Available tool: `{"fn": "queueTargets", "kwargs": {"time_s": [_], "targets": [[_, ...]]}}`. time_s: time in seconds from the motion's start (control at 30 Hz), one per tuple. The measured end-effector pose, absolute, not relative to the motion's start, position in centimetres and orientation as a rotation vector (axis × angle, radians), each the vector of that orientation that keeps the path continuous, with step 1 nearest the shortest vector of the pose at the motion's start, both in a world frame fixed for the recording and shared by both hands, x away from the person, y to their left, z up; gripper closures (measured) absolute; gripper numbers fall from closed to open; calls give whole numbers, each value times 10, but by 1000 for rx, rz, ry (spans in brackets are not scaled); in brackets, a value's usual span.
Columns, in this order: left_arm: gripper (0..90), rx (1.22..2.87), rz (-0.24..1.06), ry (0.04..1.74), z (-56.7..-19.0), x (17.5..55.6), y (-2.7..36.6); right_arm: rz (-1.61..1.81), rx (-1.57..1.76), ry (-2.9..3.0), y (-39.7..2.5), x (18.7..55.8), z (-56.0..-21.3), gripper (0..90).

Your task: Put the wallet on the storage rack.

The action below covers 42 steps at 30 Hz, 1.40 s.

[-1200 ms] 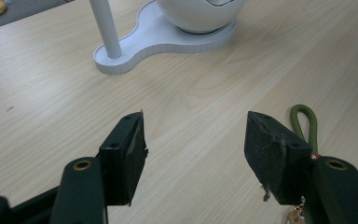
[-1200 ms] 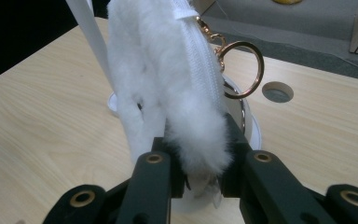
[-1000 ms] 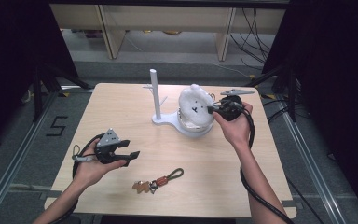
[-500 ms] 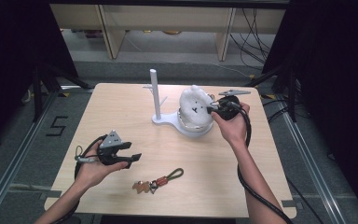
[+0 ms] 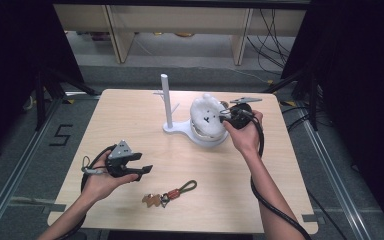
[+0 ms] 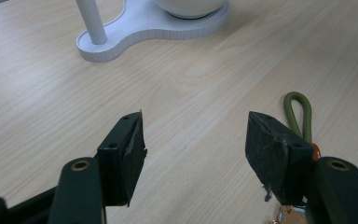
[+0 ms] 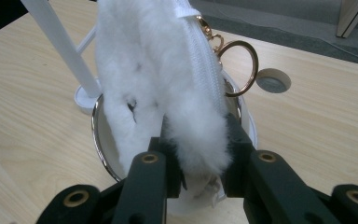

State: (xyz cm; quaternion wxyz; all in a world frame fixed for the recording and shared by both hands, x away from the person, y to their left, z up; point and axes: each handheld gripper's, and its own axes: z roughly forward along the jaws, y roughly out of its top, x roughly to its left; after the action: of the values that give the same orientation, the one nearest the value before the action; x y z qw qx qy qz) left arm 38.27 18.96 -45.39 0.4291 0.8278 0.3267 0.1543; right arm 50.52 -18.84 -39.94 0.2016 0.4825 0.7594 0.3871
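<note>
Clamped in my right gripper is the white fluffy pouch, its jaws pinching the lower end of the plush from both sides. The pouch stands upright over the white bowl of the stand, zipper edge turned toward the right gripper view, with a gold ring hanging off its top (a small clasp links it to the zipper). In the high view my right gripper sits at the pouch's right side, near the far right part of the wooden table.

The stand's white post rises upright just left of the bowl, both sharing one white base.

My left gripper hovers low over the near left of the table, jaws spread wide with nothing between them but bare wood. A keychain with a green cord loop lies flat just to its right, close to the right-hand jaw in the left gripper view and well apart from the stand.
</note>
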Motion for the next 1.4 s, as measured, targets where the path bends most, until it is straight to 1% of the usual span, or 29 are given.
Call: {"fn": "queueTargets", "kwargs": {"time_s": [0.4, 0.47, 0.5, 0.53, 0.67, 0.77, 0.83, 0.93, 1.03, 1.07, 1.23, 1.4], "targets": [[368, 2070, 375, 813, -456, 382, 187, 1032, 1358, 2116, -185, 507, -403, 726], [368, 2049, 363, 825, -457, 382, 185, 1022, 1343, 2103, -185, 508, -405, 705], [368, 2070, 364, 812, -456, 382, 186, 1018, 1360, 2103, -184, 508, -404, 694], [367, 2070, 364, 812, -456, 382, 186, 1018, 1360, 2103, -184, 508, -404, 694], [366, 2074, 358, 808, -457, 382, 186, 1012, 1349, 2090, -186, 509, -406, 642], [366, 2077, 355, 807, -457, 382, 186, 1013, 1340, 2073, -186, 510, -407, 627], [366, 2077, 357, 806, -458, 382, 185, 1014, 1354, 2076, -187, 510, -407, 598], [365, 2075, 357, 806, -458, 382, 185, 1002, 1374, 2068, -185, 508, -406, 585], [365, 2051, 351, 822, -459, 381, 183, 1017, 1377, 2049, -184, 508, -405, 552], [365, 2082, 354, 805, -458, 382, 184, 1011, 1357, 2053, -186, 509, -404, 547], [364, 2079, 355, 798, -458, 382, 183, 1000, 1338, 2059, -187, 507, -402, 521], [362, 2068, 354, 806, -456, 381, 181, 1028, 1410, 2028, -186, 501, -399, 465]]}}
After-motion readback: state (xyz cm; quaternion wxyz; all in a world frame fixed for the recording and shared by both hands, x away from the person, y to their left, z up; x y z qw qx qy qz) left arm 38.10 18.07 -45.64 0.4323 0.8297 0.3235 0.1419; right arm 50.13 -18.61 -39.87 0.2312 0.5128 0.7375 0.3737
